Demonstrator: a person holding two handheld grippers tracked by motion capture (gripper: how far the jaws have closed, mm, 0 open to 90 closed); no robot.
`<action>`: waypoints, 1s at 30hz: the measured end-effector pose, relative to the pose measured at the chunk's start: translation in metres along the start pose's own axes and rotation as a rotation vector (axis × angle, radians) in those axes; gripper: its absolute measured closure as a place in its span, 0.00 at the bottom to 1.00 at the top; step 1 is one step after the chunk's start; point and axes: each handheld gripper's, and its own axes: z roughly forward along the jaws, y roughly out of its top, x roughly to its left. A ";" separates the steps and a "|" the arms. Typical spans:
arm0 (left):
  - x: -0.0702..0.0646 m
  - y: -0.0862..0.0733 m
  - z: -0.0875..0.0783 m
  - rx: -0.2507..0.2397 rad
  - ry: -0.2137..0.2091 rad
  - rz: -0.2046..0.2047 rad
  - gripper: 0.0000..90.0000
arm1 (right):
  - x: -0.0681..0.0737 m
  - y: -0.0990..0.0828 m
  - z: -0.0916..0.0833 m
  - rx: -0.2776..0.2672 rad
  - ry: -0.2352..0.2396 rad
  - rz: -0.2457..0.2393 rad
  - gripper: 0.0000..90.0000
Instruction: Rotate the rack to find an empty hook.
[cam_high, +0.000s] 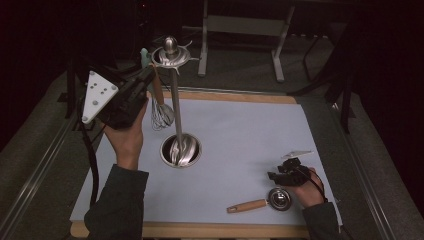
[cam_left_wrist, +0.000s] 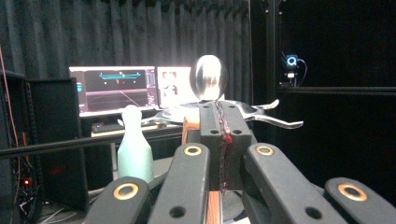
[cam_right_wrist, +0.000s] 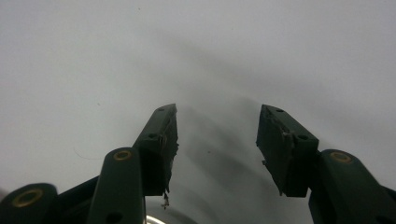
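L gripper (cam_high: 145, 80) jaws clamping shut on whisk (cam_high: 161, 112) wooden handle, whisk hanging just beside stand (cam_high: 175, 100) pole, under hook ring. R gripper (cam_high: 282, 175) jaws gaping wide, holding nothing, resting on mat (cam_high: 240, 135) nr strainer (cam_high: 265, 201). Green bottle (cam_left_wrist: 134, 147) standing behind.

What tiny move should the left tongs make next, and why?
Probably ease the whisk toward a hook on the rack: the left tongs are shut on its wooden handle just below the rack's top, and it does not look hung yet.
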 end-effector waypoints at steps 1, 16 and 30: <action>0.000 0.000 0.000 0.000 -0.002 -0.002 1.00 | 0.000 0.000 0.000 0.000 0.000 0.000 0.53; 0.009 -0.014 -0.014 0.039 -0.044 -0.034 0.99 | 0.000 0.000 0.001 0.004 -0.002 0.001 0.53; 0.023 -0.045 -0.028 0.157 -0.049 -0.033 0.96 | 0.000 -0.001 0.001 0.008 -0.003 -0.002 0.53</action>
